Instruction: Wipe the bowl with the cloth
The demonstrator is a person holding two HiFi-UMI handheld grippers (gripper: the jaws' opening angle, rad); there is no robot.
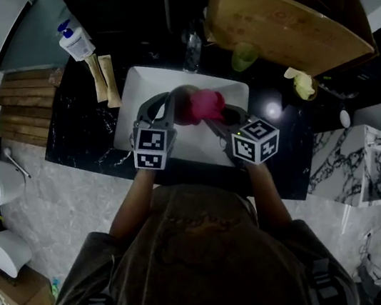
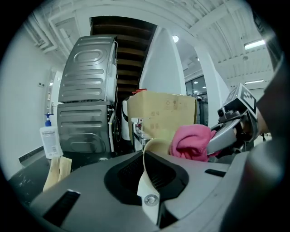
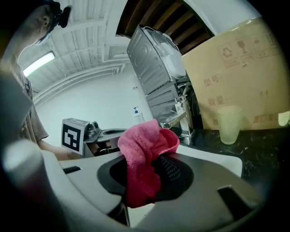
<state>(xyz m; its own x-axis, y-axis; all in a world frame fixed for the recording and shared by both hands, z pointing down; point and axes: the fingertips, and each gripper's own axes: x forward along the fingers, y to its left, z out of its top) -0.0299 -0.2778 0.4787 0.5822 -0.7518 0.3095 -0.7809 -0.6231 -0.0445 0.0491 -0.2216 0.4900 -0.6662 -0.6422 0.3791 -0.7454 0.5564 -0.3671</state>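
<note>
- Head view: over a white sink [image 1: 137,84] set in a black surface [image 1: 78,127], the left tool [image 1: 168,105] grips a pale bowl [image 1: 181,105]. The right tool [image 1: 214,113] holds a pink cloth [image 1: 206,104] against the bowl.
- Left gripper view: the left tool [image 2: 147,174] is clamped on the cream rim of the bowl [image 2: 153,152], with the cloth [image 2: 192,141] just beyond.
- Right gripper view: the right tool [image 3: 149,181] is closed on the bunched cloth [image 3: 141,158]. A faucet [image 3: 179,118] stands behind.

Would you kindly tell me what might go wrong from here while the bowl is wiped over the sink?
1. The left gripper pinches the bowl only by its thin rim; pressure from wiping may twist it loose and drop it into the sink.
2. The cloth sits bunched in the right gripper, so it may pull free when dragged.
</note>
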